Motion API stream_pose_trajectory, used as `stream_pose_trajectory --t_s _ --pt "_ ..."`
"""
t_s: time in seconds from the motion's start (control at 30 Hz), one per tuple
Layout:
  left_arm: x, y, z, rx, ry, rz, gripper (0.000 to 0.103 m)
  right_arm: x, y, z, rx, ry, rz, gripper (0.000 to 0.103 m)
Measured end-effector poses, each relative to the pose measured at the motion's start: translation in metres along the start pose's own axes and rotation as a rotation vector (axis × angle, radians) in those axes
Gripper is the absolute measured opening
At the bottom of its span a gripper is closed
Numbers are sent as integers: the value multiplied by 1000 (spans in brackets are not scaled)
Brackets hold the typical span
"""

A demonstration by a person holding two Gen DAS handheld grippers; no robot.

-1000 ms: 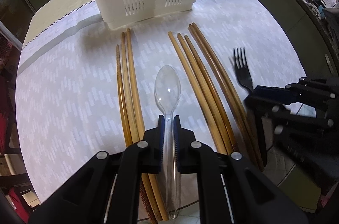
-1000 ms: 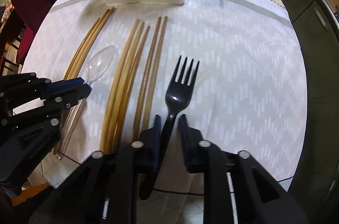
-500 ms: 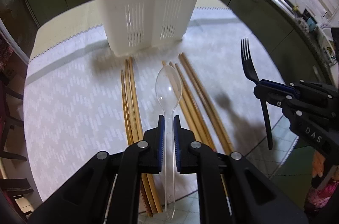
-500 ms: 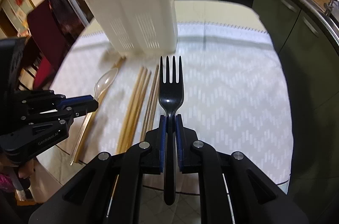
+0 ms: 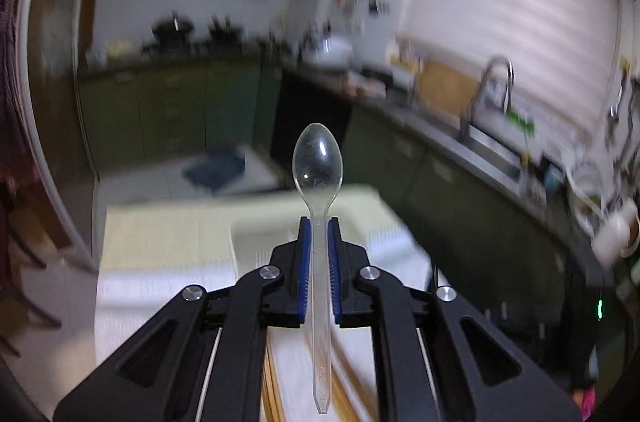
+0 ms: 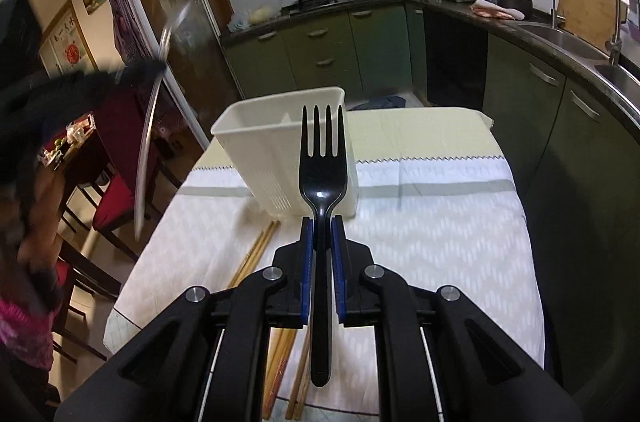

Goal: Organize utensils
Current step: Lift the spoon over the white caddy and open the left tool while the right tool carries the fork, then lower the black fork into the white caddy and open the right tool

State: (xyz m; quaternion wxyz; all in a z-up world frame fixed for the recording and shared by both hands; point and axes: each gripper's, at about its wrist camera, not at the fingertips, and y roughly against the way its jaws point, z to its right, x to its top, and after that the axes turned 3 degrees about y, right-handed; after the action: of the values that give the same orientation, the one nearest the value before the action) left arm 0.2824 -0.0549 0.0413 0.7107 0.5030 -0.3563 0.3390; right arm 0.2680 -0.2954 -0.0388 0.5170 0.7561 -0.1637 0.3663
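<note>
Your left hand-held gripper (image 5: pixel 319 242) is clamped on the clear plastic spoon (image 5: pixel 318 164) at the neck, long handle hanging free below — a quick swing could pivot it loose. Your right hand-held gripper (image 6: pixel 320 242) pinches the black plastic fork (image 6: pixel 323 162) the same way, tines up, lifted off the desk (image 6: pixel 440 242). The wooden chopsticks (image 6: pixel 256 254) lie beneath; a low pass could scatter them. Only the right view shows the white slotted plastic utensil holder (image 6: pixel 264 150) sharply — the left view is motion-blurred, so aiming by it risks missing a compartment.
</note>
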Motion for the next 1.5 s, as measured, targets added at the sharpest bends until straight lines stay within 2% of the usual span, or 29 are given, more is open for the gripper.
stream_pose_trajectory --t_s 0.1,0.2,0.4,0.63,0.87,0.9,0.93,0.97,1.0,1.1,1.2,1.3,1.5 --pt "23 -23 -9 26 20 103 8 4 2 -2 -1 5 15 10" --pt "32 -44 -17 31 45 165 8 6 2 -4 -13 14 33 10" --pt "30 -79 -30 87 32 264 8 9 0 3 -12 9 48 10" --pt "-4 -100 -20 111 -36 234 9 18 -4 5 -16 10 82 10" --pt "-35 -104 -18 128 -67 168 9 48 -13 -3 -10 9 147 10" --pt "-38 -102 -19 130 -75 158 14 53 -13 -6 -7 13 159 10" --pt "-39 -101 -19 133 -78 155 25 57 -14 -9 -7 19 170 10" --pt "-41 -99 -20 133 -81 153 29 61 -15 -12 -8 22 177 10" --pt "-44 -96 -21 132 -82 153 33 66 -17 -15 -8 24 190 10" --pt "-49 -80 -25 131 -71 165 33 83 -18 -21 -12 26 236 10" --pt "-50 -58 -31 143 -47 173 34 108 -24 -25 -35 29 324 10" --pt "-56 -33 -38 152 -26 173 45 131 -40 -26 -62 36 381 10" --pt "-73 0 -54 174 -16 127 48 154 -87 -26 -82 43 398 10"
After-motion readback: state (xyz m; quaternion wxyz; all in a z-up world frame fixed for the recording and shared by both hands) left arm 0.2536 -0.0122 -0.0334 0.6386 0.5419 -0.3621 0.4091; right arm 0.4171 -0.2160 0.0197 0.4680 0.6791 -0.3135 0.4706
